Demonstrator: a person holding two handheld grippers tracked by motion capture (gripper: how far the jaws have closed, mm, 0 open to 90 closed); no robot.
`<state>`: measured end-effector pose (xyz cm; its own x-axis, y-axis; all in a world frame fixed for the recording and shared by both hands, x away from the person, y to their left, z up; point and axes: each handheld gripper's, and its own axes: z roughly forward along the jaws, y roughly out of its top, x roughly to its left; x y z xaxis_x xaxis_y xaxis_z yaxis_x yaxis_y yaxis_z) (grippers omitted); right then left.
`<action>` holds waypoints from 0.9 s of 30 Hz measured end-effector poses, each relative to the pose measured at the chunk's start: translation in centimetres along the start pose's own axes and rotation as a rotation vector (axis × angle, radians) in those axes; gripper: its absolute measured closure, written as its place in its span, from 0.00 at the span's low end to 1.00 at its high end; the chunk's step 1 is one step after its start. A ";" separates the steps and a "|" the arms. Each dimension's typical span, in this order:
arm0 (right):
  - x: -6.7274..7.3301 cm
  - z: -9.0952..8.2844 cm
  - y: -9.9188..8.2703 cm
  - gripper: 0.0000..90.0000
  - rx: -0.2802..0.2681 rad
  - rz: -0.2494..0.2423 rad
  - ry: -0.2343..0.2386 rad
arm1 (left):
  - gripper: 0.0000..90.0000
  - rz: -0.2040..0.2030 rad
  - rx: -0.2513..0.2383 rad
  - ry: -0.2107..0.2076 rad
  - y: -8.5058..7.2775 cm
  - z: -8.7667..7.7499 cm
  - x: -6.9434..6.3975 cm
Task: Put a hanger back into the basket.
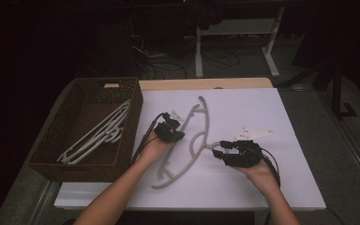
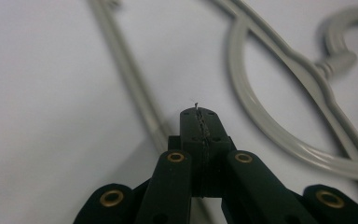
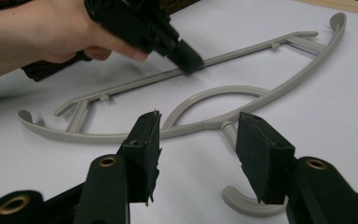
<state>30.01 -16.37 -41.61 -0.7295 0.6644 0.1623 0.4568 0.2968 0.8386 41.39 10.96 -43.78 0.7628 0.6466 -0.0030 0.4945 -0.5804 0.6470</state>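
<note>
A grey plastic hanger lies flat on the white table top. My left gripper is shut, its tip down on the hanger's straight bar. In the left gripper view the pads meet with nothing showing between them, and the bar runs under them. My right gripper is open at the hanger's hook. In the right gripper view its jaws stand either side of the hook's neck without touching it. The left gripper shows there on the bar.
A brown wicker basket stands at the table's left side and holds several white hangers. A strip of wooden table edge runs along the back. White table legs and cables are on the dark floor beyond.
</note>
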 end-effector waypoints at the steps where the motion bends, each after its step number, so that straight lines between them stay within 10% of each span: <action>1: 0.0 0.0 0.0 0.54 0.001 -0.001 -0.001 | 0.92 -0.011 -0.009 0.004 0.2 -0.1 0.3; 6: -0.1 0.0 -0.1 0.54 0.004 0.004 -0.006 | 0.74 -0.077 0.001 0.022 1.6 0.4 1.8; 13: -0.2 0.0 -0.1 0.54 0.003 0.004 -0.012 | 0.77 -0.168 0.078 -0.003 1.9 2.5 2.5; 27: -0.2 -0.2 0.1 0.54 -0.006 0.004 -0.019 | 0.87 -0.055 0.112 0.016 2.9 3.2 0.6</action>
<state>30.10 -16.62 -41.47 -0.7180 0.6784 0.1561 0.4568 0.2899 0.8410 44.61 8.05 -44.30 0.7273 0.6860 -0.0234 0.5792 -0.5951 0.5571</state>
